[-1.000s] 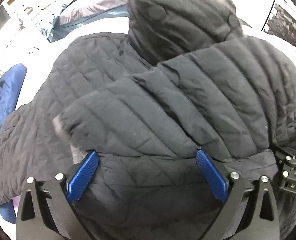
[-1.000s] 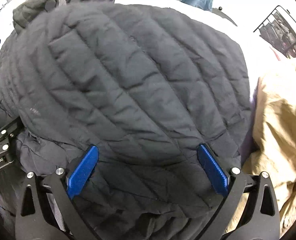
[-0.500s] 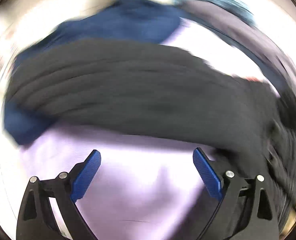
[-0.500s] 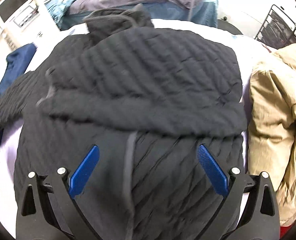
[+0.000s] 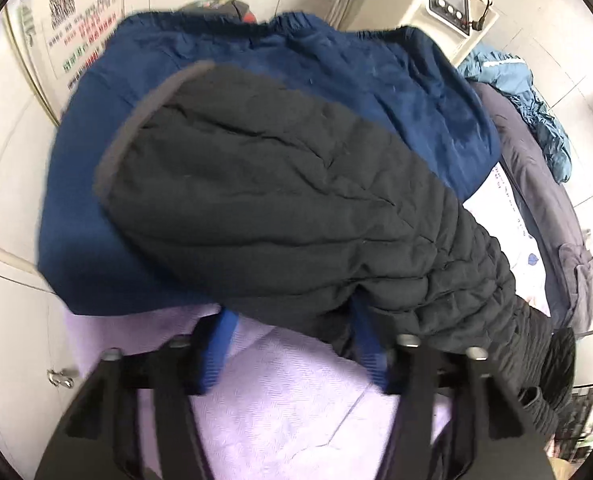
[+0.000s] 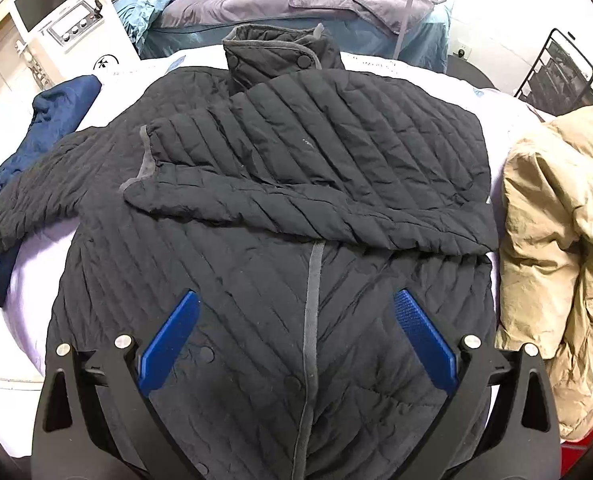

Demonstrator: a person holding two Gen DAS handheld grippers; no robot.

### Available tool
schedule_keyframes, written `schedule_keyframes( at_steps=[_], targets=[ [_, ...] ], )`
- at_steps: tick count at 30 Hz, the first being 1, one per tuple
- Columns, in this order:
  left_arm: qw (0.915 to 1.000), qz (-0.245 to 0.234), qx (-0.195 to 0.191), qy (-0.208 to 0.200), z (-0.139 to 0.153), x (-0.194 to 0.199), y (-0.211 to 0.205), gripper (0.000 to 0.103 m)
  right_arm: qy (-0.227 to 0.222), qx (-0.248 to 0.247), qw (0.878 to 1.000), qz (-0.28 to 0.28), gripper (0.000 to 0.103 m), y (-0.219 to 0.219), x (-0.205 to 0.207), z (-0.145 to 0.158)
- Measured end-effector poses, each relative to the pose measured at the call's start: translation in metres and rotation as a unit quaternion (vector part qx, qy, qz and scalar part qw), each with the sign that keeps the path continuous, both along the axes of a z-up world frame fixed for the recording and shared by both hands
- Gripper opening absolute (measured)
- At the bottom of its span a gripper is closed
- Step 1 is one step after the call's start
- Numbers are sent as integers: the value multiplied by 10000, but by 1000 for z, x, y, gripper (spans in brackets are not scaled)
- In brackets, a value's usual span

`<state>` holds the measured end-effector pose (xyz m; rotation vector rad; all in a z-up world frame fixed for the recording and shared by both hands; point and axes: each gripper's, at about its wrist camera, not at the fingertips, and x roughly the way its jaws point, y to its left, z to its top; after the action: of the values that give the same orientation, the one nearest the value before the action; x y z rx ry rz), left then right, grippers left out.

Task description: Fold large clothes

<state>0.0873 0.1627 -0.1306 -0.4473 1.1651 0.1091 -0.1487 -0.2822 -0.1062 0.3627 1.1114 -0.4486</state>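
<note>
Our left tongs (image 5: 292,344) pinched the black quilted jacket's (image 6: 280,208) left sleeve (image 5: 280,208); our right tongs (image 6: 296,340) hovered spread above its hem. We judged it soft, puffy, best gripped at the cuffs.

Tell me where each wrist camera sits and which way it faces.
Left wrist: rides the left claw, looking along its blue fingers at the black quilted jacket's sleeve, which lies over a navy blue garment toward a wall; the sleeve edge sits between the partly closed fingers.
Right wrist: rides the right claw, open above the jacket's front, facing its collar; a tan jacket lies to the right.
Shared: black jacket, navy garment, lilac bedsheet.
</note>
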Motion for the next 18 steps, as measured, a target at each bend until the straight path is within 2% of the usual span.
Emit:
schedule_keyframes(
  at_steps=[2, 4, 6, 9, 12, 13, 15, 16, 17, 18],
  targets=[
    [9999, 23, -123, -91, -1, 9, -4, 33, -28, -54, 10000, -40, 98, 2, -4, 3],
    [9997, -17, -94, -222, 1, 16, -6, 16, -32, -122, 9999, -66, 98, 4, -10, 4],
    [9993, -78, -73, -347, 6, 20, -12, 9, -29, -141, 9998, -100, 95, 5, -17, 5],
    [9970, -360, 119, -681, 31, 18, -32, 5, 2, -78, 9998, -176, 86, 4, -27, 4],
    [9862, -1099, 251, -1209, 73, 11, -82, 5, -50, 16, 9993, -364, 84, -1, -40, 3],
    [9794, -1435, 266, -1396, 87, 6, -107, 5, -83, 49, 9989, -451, 84, -3, -46, 3],
    [9569, -2263, 277, -1801, 114, -7, -169, 5, -99, 80, 9978, -646, 84, -10, -56, 1],
    [9443, -2632, 257, -1958, 124, -16, -199, 5, -103, 97, 9973, -727, 84, -13, -60, 1],
    [9260, -3124, 148, -2116, 133, -29, -239, 5, -117, 132, 9964, -825, 84, -17, -66, 0],
    [9138, -3427, 53, -2179, 135, -37, -265, 5, -127, 157, 9957, -900, 84, -19, -70, 0]
  ],
)
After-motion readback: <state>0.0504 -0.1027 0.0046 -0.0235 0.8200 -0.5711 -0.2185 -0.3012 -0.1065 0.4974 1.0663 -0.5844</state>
